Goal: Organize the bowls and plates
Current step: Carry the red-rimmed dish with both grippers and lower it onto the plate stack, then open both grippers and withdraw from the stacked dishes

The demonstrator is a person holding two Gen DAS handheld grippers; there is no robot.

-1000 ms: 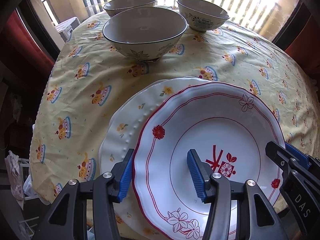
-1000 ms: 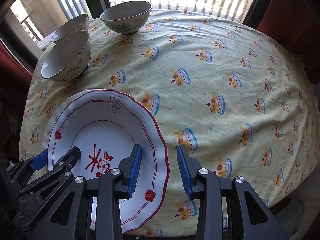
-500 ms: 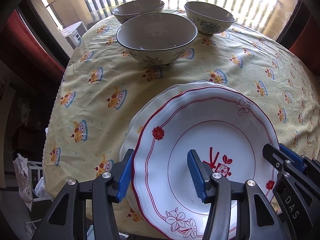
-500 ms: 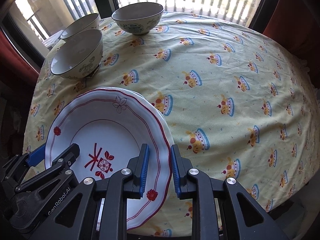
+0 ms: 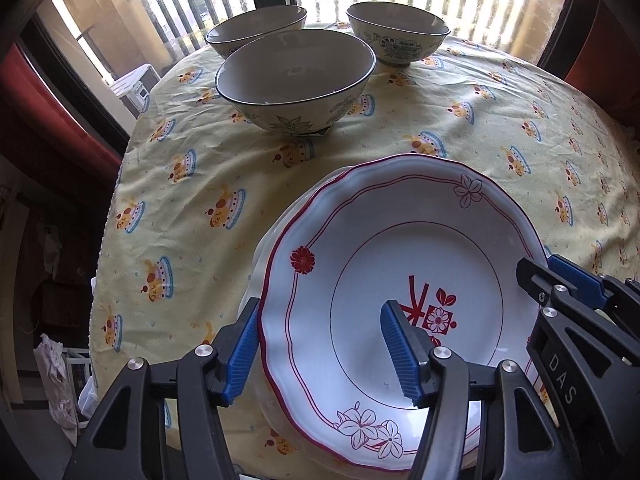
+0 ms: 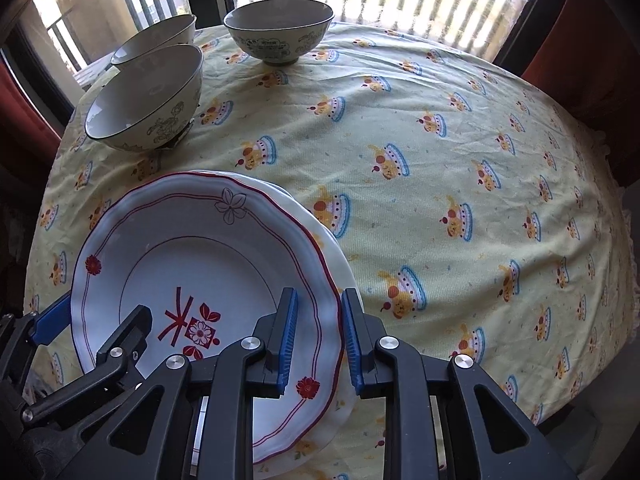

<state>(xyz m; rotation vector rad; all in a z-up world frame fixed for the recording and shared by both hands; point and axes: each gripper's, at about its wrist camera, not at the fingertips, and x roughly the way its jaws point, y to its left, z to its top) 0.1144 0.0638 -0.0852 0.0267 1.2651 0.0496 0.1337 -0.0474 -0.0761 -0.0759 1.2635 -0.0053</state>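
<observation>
A white plate with red trim and a red flower motif [image 5: 400, 272] lies on top of a plain white plate [image 6: 340, 264] at the table's near edge. My left gripper [image 5: 320, 352] is open, its fingers astride the red-trimmed plate's left rim. My right gripper [image 6: 318, 336] is shut on that plate's right rim [image 6: 324, 280]. Three patterned bowls stand beyond: a near one [image 5: 294, 80], a far left one [image 5: 256, 32] and a far right one [image 5: 396, 36].
A yellow tablecloth with cake prints [image 6: 440, 160] covers the round table. Windows with railings are behind the bowls. Red curtains hang at both sides. The table edge drops off at the left [image 5: 108, 240].
My right gripper has closed from open onto the red-trimmed plate's right rim. The plate has shifted right over the white plate, now nearly covering it. Both cameras moved closer to the bowls.
</observation>
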